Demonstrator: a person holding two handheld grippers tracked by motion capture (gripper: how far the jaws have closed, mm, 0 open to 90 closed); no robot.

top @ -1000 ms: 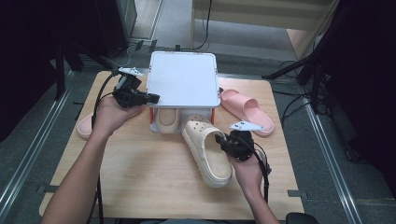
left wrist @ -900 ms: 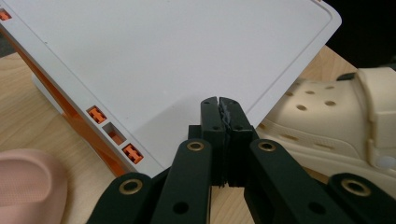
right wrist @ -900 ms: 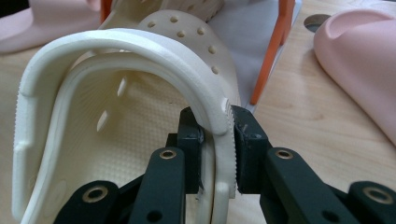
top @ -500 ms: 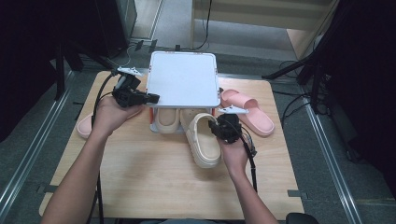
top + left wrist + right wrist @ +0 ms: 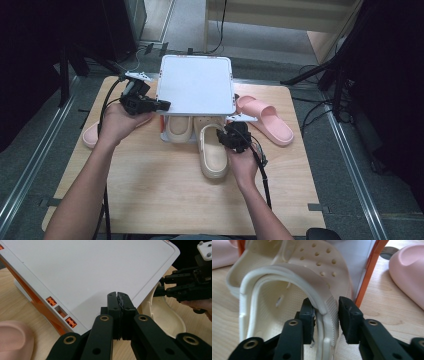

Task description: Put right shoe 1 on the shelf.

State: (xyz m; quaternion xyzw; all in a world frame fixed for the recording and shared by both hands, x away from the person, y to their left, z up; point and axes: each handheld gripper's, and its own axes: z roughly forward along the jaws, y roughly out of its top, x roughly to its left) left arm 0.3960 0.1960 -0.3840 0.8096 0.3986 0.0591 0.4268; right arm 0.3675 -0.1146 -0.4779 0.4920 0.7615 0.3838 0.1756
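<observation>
Right hand-held gripper jaws just loosened astride cream clog rim, toe hidden under white rack.

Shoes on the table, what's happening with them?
A person is tucking cream clogs under a white rack. The right hand-held gripper has just been opening its jaws around the side wall of one clog, its toe already under the rack. The left hand-held gripper, shut, rests against the rack's edge. Two pink slides lie beside it.
</observation>
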